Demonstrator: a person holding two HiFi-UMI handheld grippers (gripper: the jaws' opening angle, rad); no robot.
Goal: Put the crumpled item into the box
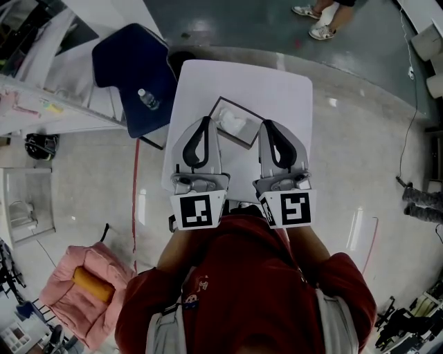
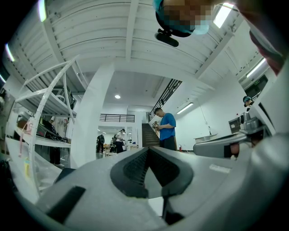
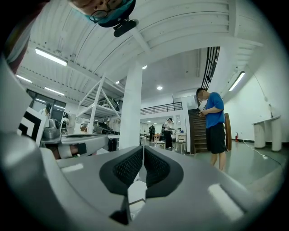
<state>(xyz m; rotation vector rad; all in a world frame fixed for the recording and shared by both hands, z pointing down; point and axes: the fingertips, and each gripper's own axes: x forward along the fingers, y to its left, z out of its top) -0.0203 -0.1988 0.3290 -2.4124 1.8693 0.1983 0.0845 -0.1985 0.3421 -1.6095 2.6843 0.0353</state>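
Observation:
A small dark-rimmed box (image 1: 220, 104) lies on the white table (image 1: 277, 90), tilted to the table's edges. A crumpled white item (image 1: 234, 126) rests inside it. My left gripper (image 1: 205, 122) hovers at the box's left side, its tip over the rim. My right gripper (image 1: 266, 125) hovers just right of the box. In the left gripper view the left gripper (image 2: 148, 149) has its dark pads meeting at the tip, with nothing between them. In the right gripper view the right gripper (image 3: 142, 148) is likewise shut and empty. Both point level, out over the table.
A blue chair (image 1: 128, 62) with a water bottle (image 1: 147, 99) stands left of the table. A pink bag (image 1: 83, 290) lies on the floor at lower left. Someone's feet (image 1: 320, 21) are beyond the table. A person in a blue shirt (image 3: 212, 122) and a white pillar (image 3: 130, 113) stand ahead.

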